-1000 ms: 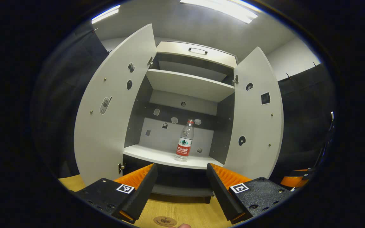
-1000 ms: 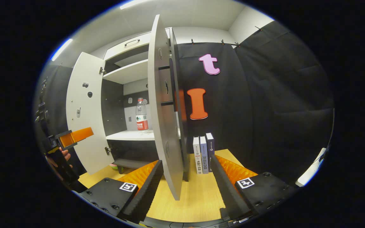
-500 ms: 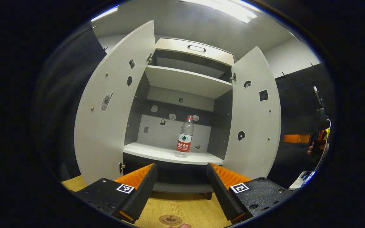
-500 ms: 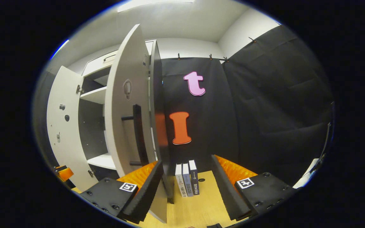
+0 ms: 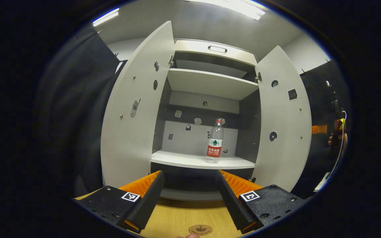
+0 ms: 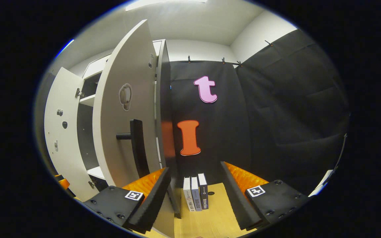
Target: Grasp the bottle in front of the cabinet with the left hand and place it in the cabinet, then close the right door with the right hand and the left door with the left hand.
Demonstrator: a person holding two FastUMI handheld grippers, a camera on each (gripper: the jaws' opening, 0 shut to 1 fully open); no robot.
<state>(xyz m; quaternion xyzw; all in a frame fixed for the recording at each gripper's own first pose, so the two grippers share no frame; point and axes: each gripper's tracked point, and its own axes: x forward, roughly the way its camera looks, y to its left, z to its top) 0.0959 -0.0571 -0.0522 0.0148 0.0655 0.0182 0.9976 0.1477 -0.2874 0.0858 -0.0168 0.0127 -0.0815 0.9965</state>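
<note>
A: What has changed in the last second?

B: The right tongs [image 6: 193,195] have swung round the right door [image 6: 124,109] to its outer face. A second ago they looked at that door edge-on, with the bottle visible past it. Now the door's black handle [image 6: 137,147] is just above their left finger [image 6: 149,195], and the door's lower edge sits beside that finger. I cannot tell if they touch.

A: And the left side?

B: The left tongs [image 5: 189,195] have shifted a little and stay back from the cabinet [image 5: 210,79], facing it. The bottle [image 5: 215,142] has not moved: upright on the lower shelf [image 5: 190,160], toward its right.

A: So for the task?

B: By my reading the placing is done, and closing the right door is the step in hand. Both doors are wide open.

A: The tongs' state?

B: Both pairs stand apart, holding nothing.

A: Counts?

B: 1 bottle, 2 doors, the left door [image 5: 134,109] included, and 2 shelves in view inside. 3 books [image 6: 196,195] stand upright on the table [image 6: 217,215] beside the cabinet. 1 handle shows on the right door, and 1 smaller handle [image 5: 217,49] on the panel above.
</note>
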